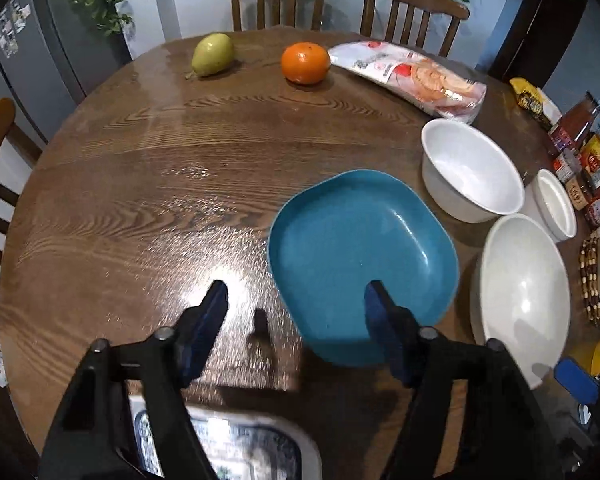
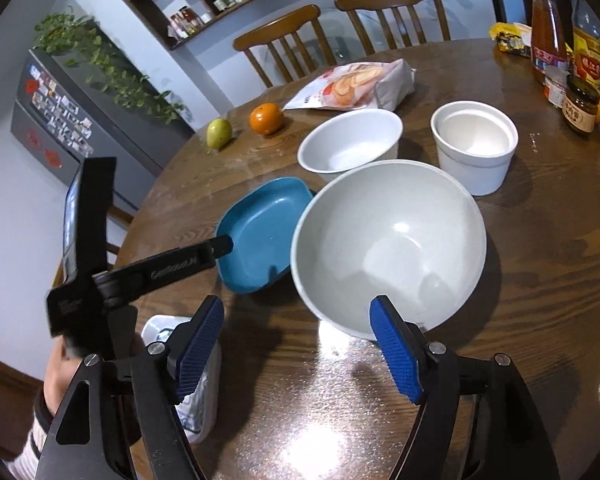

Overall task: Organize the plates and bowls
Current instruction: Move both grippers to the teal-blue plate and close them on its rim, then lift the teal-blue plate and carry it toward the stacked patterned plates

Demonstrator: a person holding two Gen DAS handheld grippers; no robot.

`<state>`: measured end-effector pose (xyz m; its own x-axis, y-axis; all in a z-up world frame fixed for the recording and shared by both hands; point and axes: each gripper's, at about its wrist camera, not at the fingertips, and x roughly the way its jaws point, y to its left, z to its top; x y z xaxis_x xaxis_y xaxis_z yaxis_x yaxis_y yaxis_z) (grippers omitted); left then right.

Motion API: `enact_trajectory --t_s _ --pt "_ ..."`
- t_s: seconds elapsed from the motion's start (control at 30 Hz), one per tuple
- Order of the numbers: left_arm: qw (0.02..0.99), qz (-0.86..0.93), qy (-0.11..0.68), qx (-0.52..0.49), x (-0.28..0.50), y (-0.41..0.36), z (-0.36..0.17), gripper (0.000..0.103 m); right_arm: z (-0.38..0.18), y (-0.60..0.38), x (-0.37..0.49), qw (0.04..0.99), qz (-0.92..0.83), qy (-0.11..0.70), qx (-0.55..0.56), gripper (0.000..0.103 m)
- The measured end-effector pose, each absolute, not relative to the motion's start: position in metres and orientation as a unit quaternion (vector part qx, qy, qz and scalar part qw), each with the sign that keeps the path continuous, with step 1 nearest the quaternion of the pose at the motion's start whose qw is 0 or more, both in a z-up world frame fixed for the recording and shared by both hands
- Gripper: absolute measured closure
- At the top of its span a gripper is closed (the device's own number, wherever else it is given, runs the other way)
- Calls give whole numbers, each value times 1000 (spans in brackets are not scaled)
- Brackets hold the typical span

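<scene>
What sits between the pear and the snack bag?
An orange sits between the pear and the snack bag, clearest in the left wrist view.

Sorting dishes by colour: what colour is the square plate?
Teal blue; the square plate shows best in the left wrist view.

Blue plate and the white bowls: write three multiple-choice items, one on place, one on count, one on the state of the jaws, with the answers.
1. Where is the blue plate?
A. Left of the largest white bowl
B. Stacked inside it
C. On a chair

2. How many empty white bowls stand on the table?
A. One
B. Three
C. Five

3. How do the right gripper jaws stand?
A. Shut on the bowl
B. Open, holding nothing
C. Shut on the orange

Answers: 1 A, the plate sits beside the bowl's left rim; 2 B, the right wrist view shows three; 3 B, the jaws are spread with bare table between.
</scene>
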<state>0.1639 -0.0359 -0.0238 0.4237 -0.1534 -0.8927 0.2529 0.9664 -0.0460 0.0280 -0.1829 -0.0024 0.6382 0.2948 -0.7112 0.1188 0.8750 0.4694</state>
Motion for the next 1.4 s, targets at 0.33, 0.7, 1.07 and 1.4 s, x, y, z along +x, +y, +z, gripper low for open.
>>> enact_trajectory --t_s 0.33,0.7,1.07,1.4 --pt "814 -127 564 52 195 -41 -56 90 -2 -180 40 876 40 423 230 27" --pt "814 -129 560 80 203 -10 -49 93 -4 -152 71 873 67 440 197 27" --pt "814 -115 561 93 207 39 -51 92 -17 -93 133 868 108 470 119 27" --pt "814 -118 563 83 203 54 -51 92 -41 -56 172 861 96 497 45 39"
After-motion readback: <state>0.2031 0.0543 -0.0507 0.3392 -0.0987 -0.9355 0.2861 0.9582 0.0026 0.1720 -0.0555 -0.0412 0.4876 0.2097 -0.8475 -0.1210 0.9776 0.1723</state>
